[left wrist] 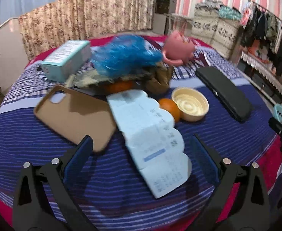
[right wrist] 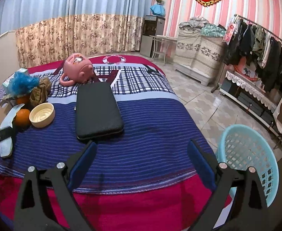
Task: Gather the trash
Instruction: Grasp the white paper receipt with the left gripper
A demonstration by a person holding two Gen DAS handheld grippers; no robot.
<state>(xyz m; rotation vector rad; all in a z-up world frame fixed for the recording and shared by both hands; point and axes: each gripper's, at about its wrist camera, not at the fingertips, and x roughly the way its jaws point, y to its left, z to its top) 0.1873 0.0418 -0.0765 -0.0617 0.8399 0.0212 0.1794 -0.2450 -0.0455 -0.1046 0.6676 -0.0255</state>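
- A bed (right wrist: 144,115) with a blue striped cover carries the clutter; a tiled floor (right wrist: 204,100) lies beside it.
- The paper slip (left wrist: 150,134) lies between the spread jaws of the left gripper (left wrist: 141,159).
- The right gripper (right wrist: 141,159) is spread and empty, near a light-blue basket (right wrist: 256,157) on the floor.

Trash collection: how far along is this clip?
Nothing looks collected: the basket shows no trash inside. Both grippers are open and empty, the left gripper poised over the receipt. Still left: the receipt, blue bag and brown wrappers.
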